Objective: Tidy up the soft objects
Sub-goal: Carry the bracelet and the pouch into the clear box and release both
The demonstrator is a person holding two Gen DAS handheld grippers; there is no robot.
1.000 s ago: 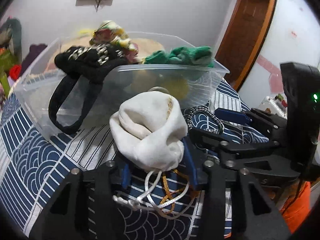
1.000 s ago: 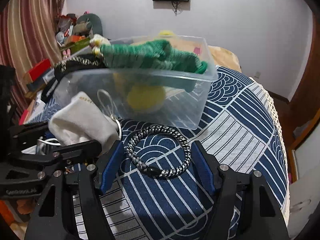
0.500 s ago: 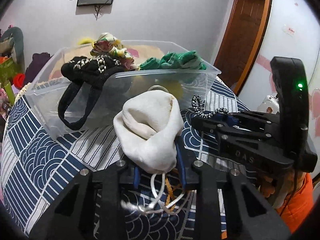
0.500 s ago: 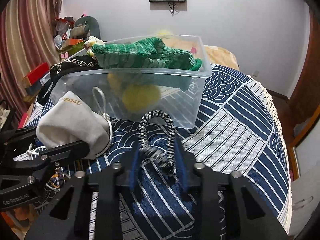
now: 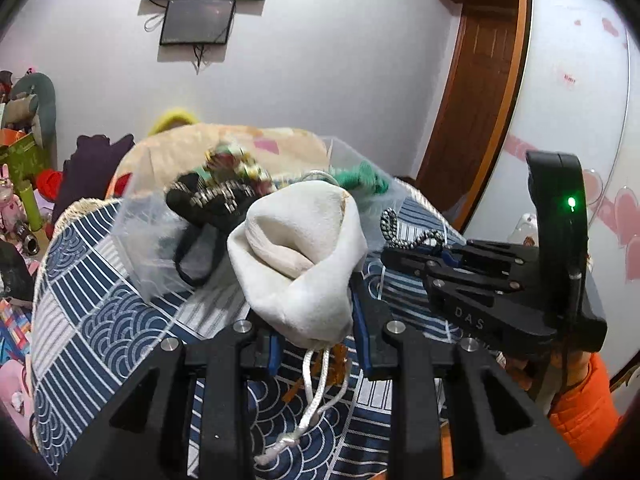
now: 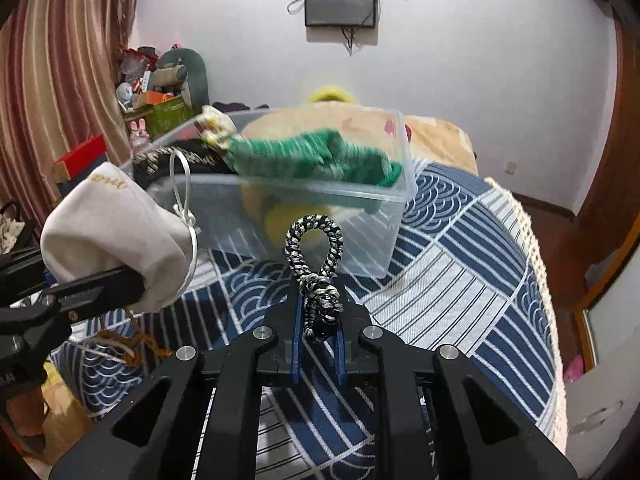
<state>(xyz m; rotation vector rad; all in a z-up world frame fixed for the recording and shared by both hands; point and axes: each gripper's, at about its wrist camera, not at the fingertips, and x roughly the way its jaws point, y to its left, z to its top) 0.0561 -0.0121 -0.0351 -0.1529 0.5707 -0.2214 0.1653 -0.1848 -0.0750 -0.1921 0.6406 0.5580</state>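
Both items are lifted clear of the bed. The left gripper has its fingers clamped on a cream drawstring cloth pouch at frame centre; the right gripper pinches a black-and-white braided cord loop. Next, probably, carry both over the clear plastic bin and release.

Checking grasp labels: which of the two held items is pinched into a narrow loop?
The black-and-white braided bracelet in the right tongs; the white pouch stays bulky.

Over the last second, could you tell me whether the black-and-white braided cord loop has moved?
Yes. The black-and-white braided cord loop has gone from flat on the blue patterned bedcover to lifted, pinched in the right claw, before the clear plastic bin.
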